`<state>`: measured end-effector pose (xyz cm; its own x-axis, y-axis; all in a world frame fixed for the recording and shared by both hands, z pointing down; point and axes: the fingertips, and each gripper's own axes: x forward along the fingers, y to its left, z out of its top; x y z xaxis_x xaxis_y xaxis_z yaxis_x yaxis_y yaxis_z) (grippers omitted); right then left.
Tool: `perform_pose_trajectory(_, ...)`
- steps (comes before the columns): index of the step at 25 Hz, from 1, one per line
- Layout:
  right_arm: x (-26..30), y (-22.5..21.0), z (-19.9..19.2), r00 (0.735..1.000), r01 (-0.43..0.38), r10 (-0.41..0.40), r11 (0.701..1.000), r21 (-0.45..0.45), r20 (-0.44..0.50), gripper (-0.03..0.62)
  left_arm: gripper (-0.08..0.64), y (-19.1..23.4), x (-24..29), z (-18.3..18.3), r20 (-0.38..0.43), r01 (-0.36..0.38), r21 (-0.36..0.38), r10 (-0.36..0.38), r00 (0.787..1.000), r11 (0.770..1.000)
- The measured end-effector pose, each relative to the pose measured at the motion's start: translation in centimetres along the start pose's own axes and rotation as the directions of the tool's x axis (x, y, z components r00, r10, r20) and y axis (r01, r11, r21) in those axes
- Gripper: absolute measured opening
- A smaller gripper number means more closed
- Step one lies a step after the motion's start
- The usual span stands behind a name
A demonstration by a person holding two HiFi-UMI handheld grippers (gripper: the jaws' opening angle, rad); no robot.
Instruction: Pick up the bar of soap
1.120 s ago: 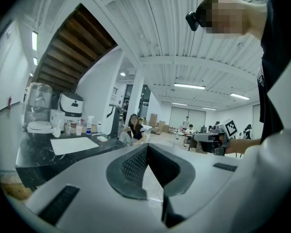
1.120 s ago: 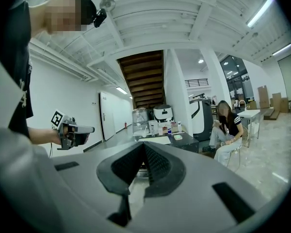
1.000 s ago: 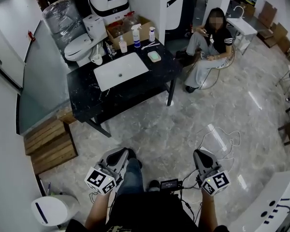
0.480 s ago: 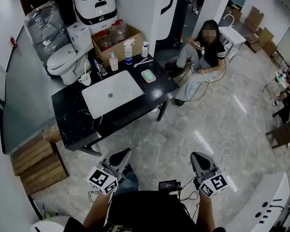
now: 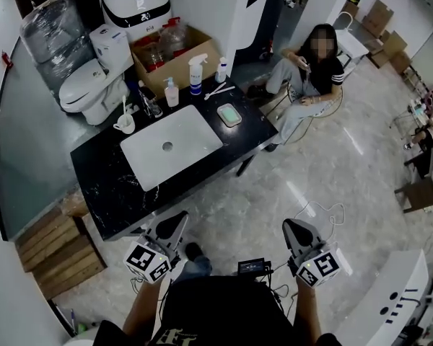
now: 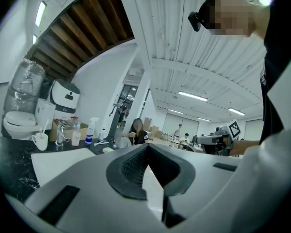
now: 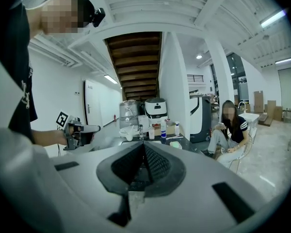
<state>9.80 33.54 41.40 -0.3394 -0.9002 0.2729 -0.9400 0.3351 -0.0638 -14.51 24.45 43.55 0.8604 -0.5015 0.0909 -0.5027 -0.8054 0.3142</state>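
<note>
The pale green bar of soap (image 5: 229, 114) lies in a small dish on the right part of the black table (image 5: 108, 186), beside the white sink basin (image 5: 170, 145). It is far from both grippers. My left gripper (image 5: 179, 219) hangs low over the floor by the table's near edge, jaws shut and empty. My right gripper (image 5: 291, 226) is level with it to the right, also shut and empty. The soap shows small and distant in the left gripper view (image 6: 107, 150) and the right gripper view (image 7: 176, 145).
On the table's far side stand a spray bottle (image 5: 195, 73), a pump bottle (image 5: 172, 92), a mug (image 5: 125, 125) and a tap. Behind are a toilet (image 5: 86, 85) and a cardboard box (image 5: 175, 49). A person (image 5: 310, 71) sits at right. Wooden pallets (image 5: 54, 251) lie left; cables (image 5: 325, 211) cross the floor.
The table has drawn nearer and shifted lower in the head view as I move towards it. Both grippers keep their place in front of me, still shut.
</note>
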Motion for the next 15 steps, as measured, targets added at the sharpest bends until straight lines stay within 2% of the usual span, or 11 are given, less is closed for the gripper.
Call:
perform_pose_trajectory(3, 1.1, -0.5, 0.1, 1.000, 0.017, -0.017, 1.000, 0.016, -0.013, 0.008, 0.008, 1.9, 0.5, 0.7, 0.054, 0.021, -0.160, -0.013, 0.998, 0.987)
perform_pose_trajectory(5, 1.4, -0.8, 0.2, 0.999, 0.034, -0.033, 0.999, 0.029, -0.011, 0.008, 0.008, 3.3, 0.9, 1.2, 0.082, 0.017, -0.221, 0.001, 0.997, 0.975)
perform_pose_trajectory(8, 1.5, -1.1, -0.2, 0.998, 0.055, -0.054, 0.998, 0.033, -0.017, 0.008, 0.008, 4.6, 2.2, 0.5, 0.046, -0.002, -0.197, 0.011, 0.999, 0.980)
perform_pose_trajectory(10, 1.0, -1.2, -0.3, 0.997, 0.075, -0.074, 0.996, 0.041, -0.011, 0.008, 0.008, 5.1, 3.3, -0.5, 0.010, 0.006, -0.208, -0.004, 1.000, 0.978)
perform_pose_trajectory(12, -0.4, -2.0, -0.6, 0.994, 0.106, -0.108, 0.990, 0.092, 0.015, 0.008, 0.008, 5.0, 4.7, -1.5, -0.023, 0.010, -0.229, -0.016, 1.000, 0.973)
perform_pose_trajectory(15, -2.1, -3.9, -1.5, 0.983, 0.174, -0.180, 0.973, 0.152, 0.029, 0.008, 0.008, 3.9, 7.3, -1.4, -0.034, 0.038, -0.203, -0.046, 0.998, 0.978)
